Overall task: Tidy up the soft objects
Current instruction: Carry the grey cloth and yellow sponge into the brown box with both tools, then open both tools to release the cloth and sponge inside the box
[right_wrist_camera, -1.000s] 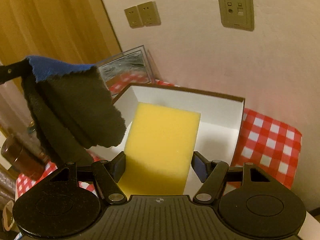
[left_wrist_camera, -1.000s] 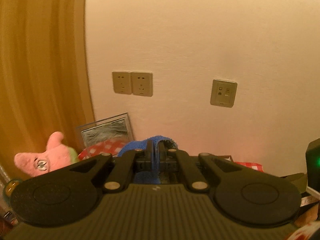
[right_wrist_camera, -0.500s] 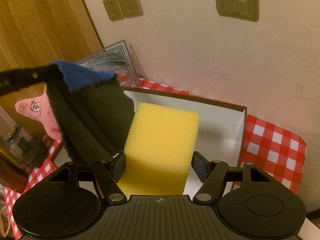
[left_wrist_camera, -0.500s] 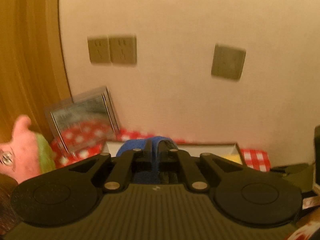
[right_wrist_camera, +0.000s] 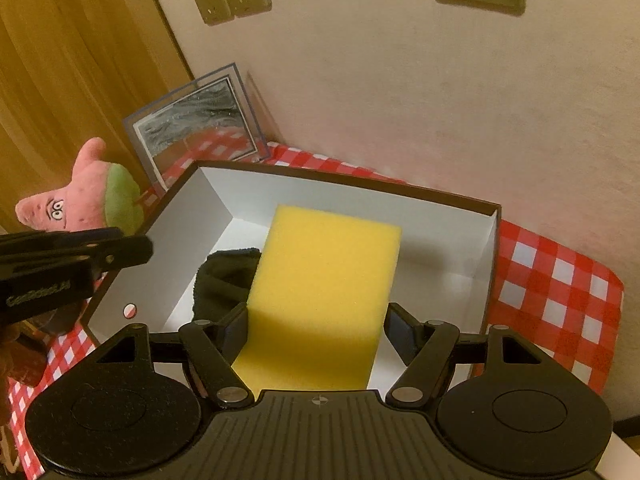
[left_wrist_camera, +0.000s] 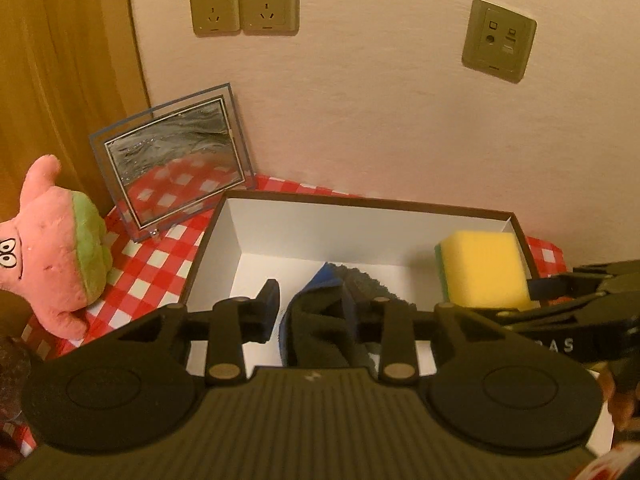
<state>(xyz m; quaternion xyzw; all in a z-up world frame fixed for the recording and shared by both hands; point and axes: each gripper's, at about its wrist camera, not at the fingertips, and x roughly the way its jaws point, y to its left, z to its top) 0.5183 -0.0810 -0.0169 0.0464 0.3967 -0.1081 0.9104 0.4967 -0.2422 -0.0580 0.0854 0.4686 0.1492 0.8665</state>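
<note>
Left hand-held gripper [left_wrist_camera: 310, 312] opening, dark fleece cloth with blue edge [left_wrist_camera: 340, 304] dropping into white-lined cardboard box [left_wrist_camera: 360, 200]. Right hand-held gripper [right_wrist_camera: 316, 330] opening around yellow foam sponge [right_wrist_camera: 324, 280] (inside box, right side). Pink star-shaped plush toy [left_wrist_camera: 52, 248] remains on surface's left edge.

A: Left gripper [left_wrist_camera: 310, 306] status?
B: Jaws opening, dark cloth w/ blue edge [left_wrist_camera: 324, 320] between them, inside white box [left_wrist_camera: 256, 236].
A: Else?
B: Yellow sponge [left_wrist_camera: 482, 268] at box's right end; pink plush [left_wrist_camera: 52, 240] left, outside.
</note>
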